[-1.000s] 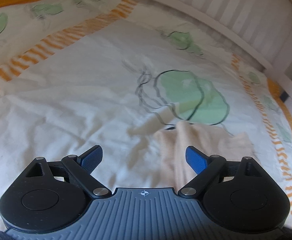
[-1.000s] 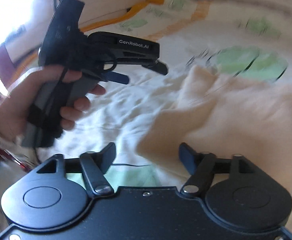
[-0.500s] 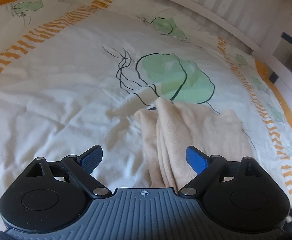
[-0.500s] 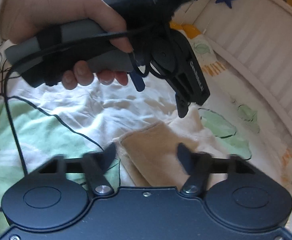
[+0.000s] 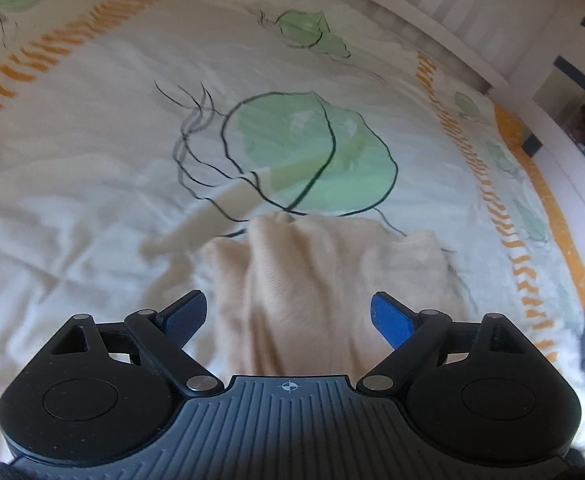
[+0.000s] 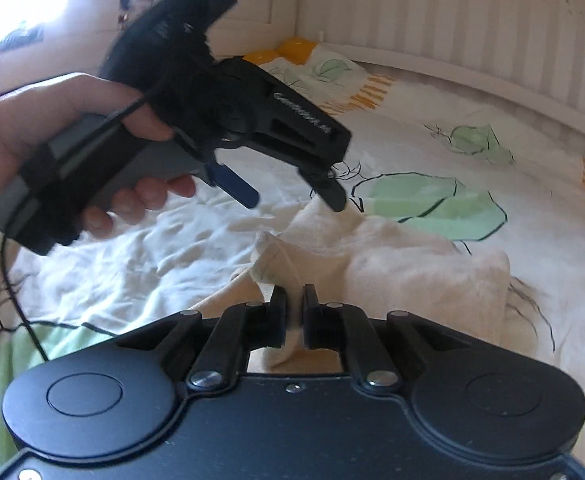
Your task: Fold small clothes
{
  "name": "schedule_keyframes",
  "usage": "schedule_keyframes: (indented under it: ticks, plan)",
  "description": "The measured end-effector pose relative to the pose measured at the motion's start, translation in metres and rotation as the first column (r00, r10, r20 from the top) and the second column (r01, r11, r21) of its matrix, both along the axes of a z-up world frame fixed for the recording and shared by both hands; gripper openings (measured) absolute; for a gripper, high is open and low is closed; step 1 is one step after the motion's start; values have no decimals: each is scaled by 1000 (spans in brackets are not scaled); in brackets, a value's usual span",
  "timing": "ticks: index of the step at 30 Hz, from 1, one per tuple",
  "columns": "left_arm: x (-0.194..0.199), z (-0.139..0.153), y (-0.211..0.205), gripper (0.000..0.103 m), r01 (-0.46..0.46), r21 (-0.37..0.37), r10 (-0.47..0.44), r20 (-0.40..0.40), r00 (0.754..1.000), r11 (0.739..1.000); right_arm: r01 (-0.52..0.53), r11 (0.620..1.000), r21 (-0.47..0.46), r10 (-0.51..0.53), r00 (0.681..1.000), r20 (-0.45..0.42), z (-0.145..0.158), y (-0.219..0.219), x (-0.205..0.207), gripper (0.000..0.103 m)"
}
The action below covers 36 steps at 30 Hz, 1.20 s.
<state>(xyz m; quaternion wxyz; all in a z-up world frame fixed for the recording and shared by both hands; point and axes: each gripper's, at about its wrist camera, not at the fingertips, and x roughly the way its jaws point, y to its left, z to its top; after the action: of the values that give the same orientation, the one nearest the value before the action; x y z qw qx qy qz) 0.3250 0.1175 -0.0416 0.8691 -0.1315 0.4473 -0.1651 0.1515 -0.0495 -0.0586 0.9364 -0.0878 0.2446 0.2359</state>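
Note:
A small beige garment [image 5: 332, 272] lies crumpled on the leaf-print duvet [image 5: 92, 184]. In the right wrist view my right gripper [image 6: 294, 308] is shut on the near edge of the garment [image 6: 412, 276], and cloth shows between its black fingers [image 6: 278, 312]. A hand holds my left gripper [image 6: 292, 196] above the garment's far corner, pointing down at it. In its own view the left gripper [image 5: 288, 304] has jaws that are closing but still wide. The raised fold lies between the blue pads [image 5: 388, 314], which do not touch it.
A white slatted wall [image 6: 472, 28] runs along the far side of the bed. The duvet has an orange striped border [image 5: 504, 240] near its right edge. A black cable [image 6: 16, 292] trails from the left gripper across the duvet on the left.
My right gripper has closed on the garment's near edge. The left gripper has swung over the garment's far corner, and its jaws have narrowed a little.

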Motion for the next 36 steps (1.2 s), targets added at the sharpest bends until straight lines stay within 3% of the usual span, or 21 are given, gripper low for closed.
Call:
schedule_keyframes:
  ticks: [2, 5, 7, 11, 17, 19, 23, 28, 31, 33, 36]
  plan:
    - [8, -4, -6, 71, -1, -11, 1, -29, 1000, 1000, 0, 1000, 12, 0, 1000, -2, 0, -2, 0, 12]
    - [19, -12, -13, 69, -11, 19, 12, -73, 997, 1000, 2, 999, 35, -2, 1000, -9, -1, -5, 2, 12]
    - [23, -16, -16, 62, -16, 42, 20, -98, 995, 999, 6, 999, 50, -5, 1000, -17, -1, -9, 2, 12]
    - [24, -17, -25, 19, -18, 85, 25, -80, 996, 996, 10, 997, 77, -8, 1000, -29, -1, -14, 3, 12]
    - [16, 8, -28, 9, 16, 176, -22, 32, 999, 984, -26, 992, 122, 29, 999, -19, 7, -8, -3, 12]
    - [18, 6, -24, 9, 7, 216, -16, 39, 999, 976, -57, 993, 103, 60, 998, -29, 3, 6, -1, 12]
    - [26, -17, -11, 9, -19, 245, 27, -27, 999, 969, -102, 993, 58, 108, 988, -107, -22, 32, 11, 12]
    - [27, -32, -9, 9, -18, 367, 33, -36, 999, 930, -105, 992, 73, 116, 979, -170, -35, 34, 23, 13]
    - [20, -23, -8, 12, -56, 347, 61, -5, 998, 936, -128, 988, 91, 141, 977, -158, -28, 27, 20, 24]
    - [9, -8, -10, 38, -73, 341, 58, 55, 997, 937, -142, 985, 95, 154, 978, -139, -23, 21, 13, 27]
    - [-9, 14, -24, 61, -75, 350, 12, 179, 984, 934, -141, 981, 131, 157, 980, -119, -12, 4, 3, 54]
